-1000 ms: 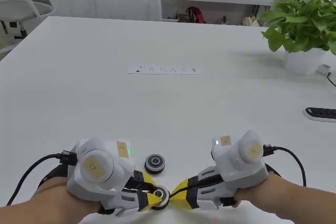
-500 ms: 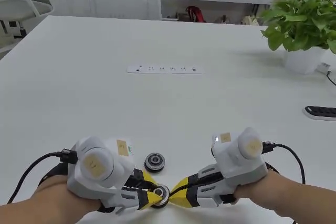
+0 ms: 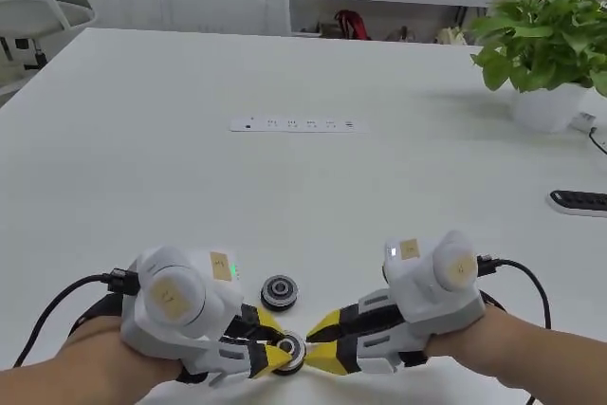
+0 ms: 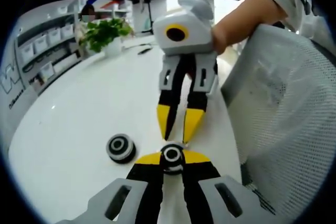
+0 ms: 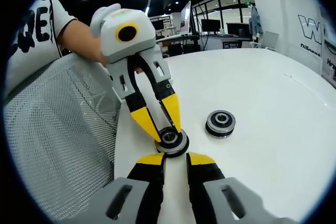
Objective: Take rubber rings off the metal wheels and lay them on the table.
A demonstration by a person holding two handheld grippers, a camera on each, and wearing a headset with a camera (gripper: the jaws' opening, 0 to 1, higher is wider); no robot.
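A small metal wheel with a black rubber ring (image 3: 288, 352) is at the near table edge, clamped between the yellow fingertips of my left gripper (image 3: 283, 352). In the left gripper view that wheel (image 4: 172, 155) sits between my left gripper's (image 4: 172, 157) own tips. My right gripper (image 3: 319, 342) points at the wheel from the right, its jaws a little apart and just short of the ring. In the right gripper view my right gripper (image 5: 177, 159) is open right below the wheel (image 5: 171, 140). A second ringed wheel (image 3: 280, 291) lies flat on the table just beyond.
A white power strip (image 3: 298, 125) lies mid-table. A potted plant (image 3: 544, 49) stands at the far right, with a black object (image 3: 579, 204) near the right edge. A mesh chair (image 4: 283, 103) is close behind the near table edge.
My right gripper's jaws have parted slightly at the wheel. My left gripper still holds the wheel in the same place.
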